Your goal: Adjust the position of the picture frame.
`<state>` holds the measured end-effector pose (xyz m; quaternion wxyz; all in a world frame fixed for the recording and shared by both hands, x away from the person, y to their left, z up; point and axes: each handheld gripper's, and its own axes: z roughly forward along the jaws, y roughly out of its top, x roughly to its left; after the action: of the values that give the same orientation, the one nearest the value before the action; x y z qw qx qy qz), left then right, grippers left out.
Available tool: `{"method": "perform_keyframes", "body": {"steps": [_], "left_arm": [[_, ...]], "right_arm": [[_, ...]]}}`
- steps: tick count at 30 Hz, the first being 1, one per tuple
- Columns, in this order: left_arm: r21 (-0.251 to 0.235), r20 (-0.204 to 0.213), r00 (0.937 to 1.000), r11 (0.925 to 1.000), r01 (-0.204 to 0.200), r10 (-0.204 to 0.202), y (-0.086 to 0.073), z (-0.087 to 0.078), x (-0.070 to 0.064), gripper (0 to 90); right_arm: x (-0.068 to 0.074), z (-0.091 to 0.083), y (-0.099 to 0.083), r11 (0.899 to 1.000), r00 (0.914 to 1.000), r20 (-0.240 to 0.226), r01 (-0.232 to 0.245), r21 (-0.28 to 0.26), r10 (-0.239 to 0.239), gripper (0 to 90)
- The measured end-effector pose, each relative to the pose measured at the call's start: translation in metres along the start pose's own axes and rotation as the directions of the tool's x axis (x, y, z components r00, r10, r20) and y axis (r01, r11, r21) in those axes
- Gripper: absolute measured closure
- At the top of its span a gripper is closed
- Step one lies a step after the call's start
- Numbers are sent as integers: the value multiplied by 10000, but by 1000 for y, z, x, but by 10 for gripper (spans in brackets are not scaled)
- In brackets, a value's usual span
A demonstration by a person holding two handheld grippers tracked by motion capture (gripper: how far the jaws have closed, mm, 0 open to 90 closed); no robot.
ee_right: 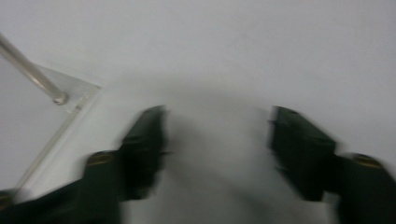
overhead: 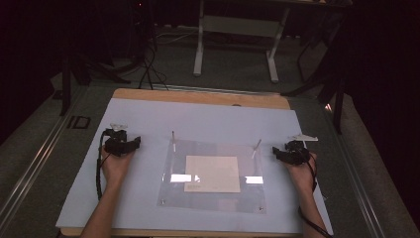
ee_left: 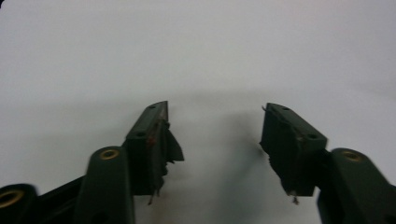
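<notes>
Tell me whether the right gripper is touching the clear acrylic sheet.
Apart. In the right gripper view, the right gripper has open jaws over bare tabletop, and the clear acrylic sheet ends at its corner left of them.

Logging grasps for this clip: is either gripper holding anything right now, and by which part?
Nothing is held. The left gripper and right gripper are both open over bare table, flanking the clear plate.

Pale blue board (overhead: 148, 114) on a wooden table (overhead: 198, 96); white desk frame (overhead: 237, 29) beyond.
</notes>
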<state>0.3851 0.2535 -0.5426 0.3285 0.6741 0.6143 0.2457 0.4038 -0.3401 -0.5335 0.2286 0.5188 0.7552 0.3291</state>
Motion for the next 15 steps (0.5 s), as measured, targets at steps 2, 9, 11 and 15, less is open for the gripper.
{"method": "perform_keyframes", "body": {"steps": [2, 9, 11, 15], "left_arm": [[141, 483, 9988, 9999, 2, -9, 0, -4, 3, 479], [281, 1124, 9927, 9985, -463, 429, 2, -13, -2, 477], [177, 1287, 9904, 9985, -525, 498, 3, -16, -4, 478], [44, 1538, 9853, 9971, -766, 750, 5, -18, -11, 494]], "right_arm": [[1, -2, -1, 9998, 9998, -139, 171, -32, -171, 463], [5, -10, 1, 9985, 9970, -595, 482, -251, -496, 494], [7, -12, 1, 9978, 9954, -723, 608, -268, -625, 502], [13, -14, 4, 9957, 9907, -1059, 809, -457, -854, 510]]}}
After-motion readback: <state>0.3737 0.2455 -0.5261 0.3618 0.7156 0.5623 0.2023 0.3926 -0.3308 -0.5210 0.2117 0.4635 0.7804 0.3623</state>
